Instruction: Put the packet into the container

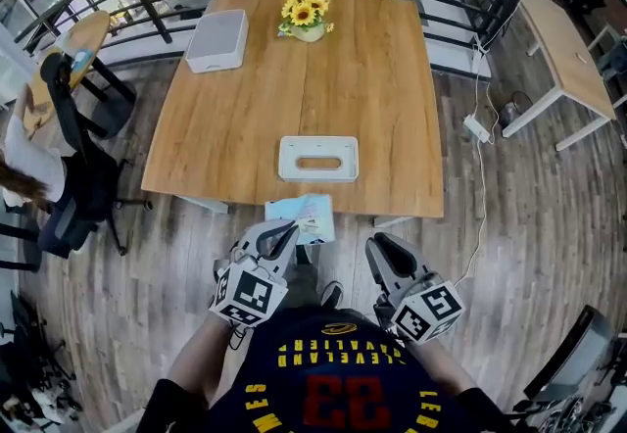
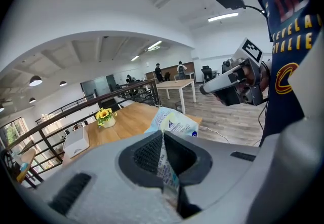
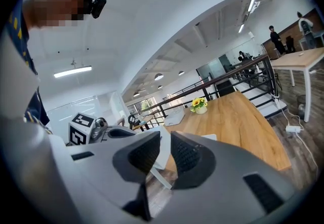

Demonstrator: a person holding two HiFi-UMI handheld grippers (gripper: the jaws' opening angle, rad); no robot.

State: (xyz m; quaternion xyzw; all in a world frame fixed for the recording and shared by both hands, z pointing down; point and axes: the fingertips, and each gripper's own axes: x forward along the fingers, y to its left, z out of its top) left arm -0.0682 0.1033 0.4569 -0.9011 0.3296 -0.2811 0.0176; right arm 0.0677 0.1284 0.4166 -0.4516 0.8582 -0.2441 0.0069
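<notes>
A pale blue and white packet (image 1: 304, 218) hangs over the floor just short of the table's near edge, and my left gripper (image 1: 284, 235) is shut on its lower edge. The left gripper view shows the packet (image 2: 174, 122) pinched upright between the dark pads of that gripper (image 2: 163, 152). The white container (image 1: 318, 158), with an oval slot in its top, sits on the wooden table (image 1: 245, 127) near the front edge, ahead of the packet. My right gripper (image 1: 384, 255) is beside the packet on the right, open by a narrow gap and holding nothing (image 3: 164, 149).
A vase of sunflowers (image 1: 305, 18) and a white box (image 1: 217, 39) stand at the table's far side. An office chair (image 1: 78, 176) is to the left, and a cable with a power strip (image 1: 477, 127) lies on the floor to the right. A black railing runs behind the table.
</notes>
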